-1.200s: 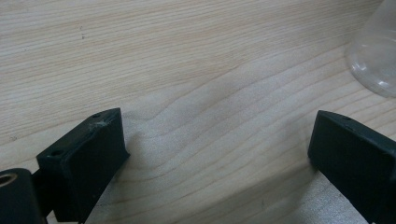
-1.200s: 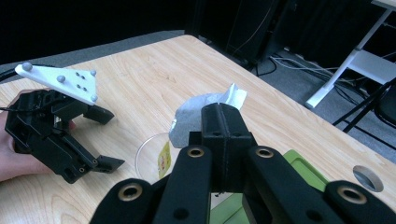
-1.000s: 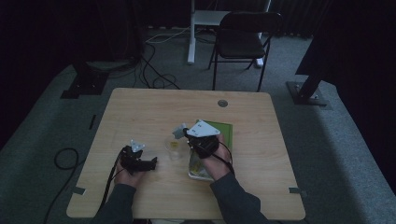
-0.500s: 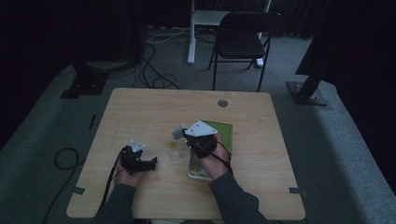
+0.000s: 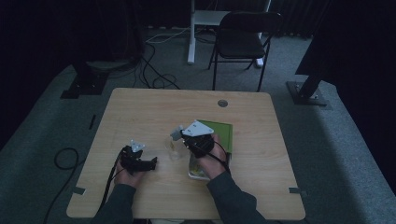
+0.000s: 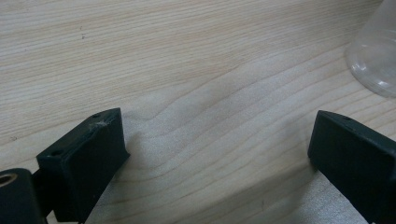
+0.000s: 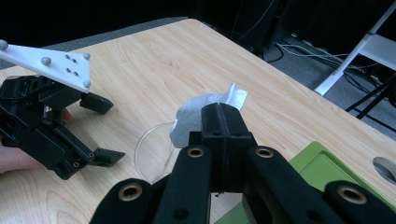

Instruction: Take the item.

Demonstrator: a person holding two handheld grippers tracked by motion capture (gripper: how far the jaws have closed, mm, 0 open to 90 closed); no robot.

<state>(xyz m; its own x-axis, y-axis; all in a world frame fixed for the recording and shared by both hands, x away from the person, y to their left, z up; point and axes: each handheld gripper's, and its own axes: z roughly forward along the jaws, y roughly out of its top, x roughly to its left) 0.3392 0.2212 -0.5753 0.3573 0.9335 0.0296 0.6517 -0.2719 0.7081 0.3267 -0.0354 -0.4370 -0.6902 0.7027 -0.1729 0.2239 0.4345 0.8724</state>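
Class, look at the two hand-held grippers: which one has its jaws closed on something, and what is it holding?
The right hand-held gripper: its jaws are pressed together on a small grey packet above the clear cup. The left hand-held gripper rests on the table, jaws wide apart, holding nothing.

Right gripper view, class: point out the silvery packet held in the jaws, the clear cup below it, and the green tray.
silvery packet [image 7: 212, 105], right gripper view, crumpled top above the shut jaws.
clear cup [image 7: 149, 149], right gripper view, round rim.
green tray [image 7: 322, 161], right gripper view, near corner of the rim.

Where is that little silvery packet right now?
The silvery packet is pinched in the right gripper, held just above the clear cup near the table's middle, beside the green tray.
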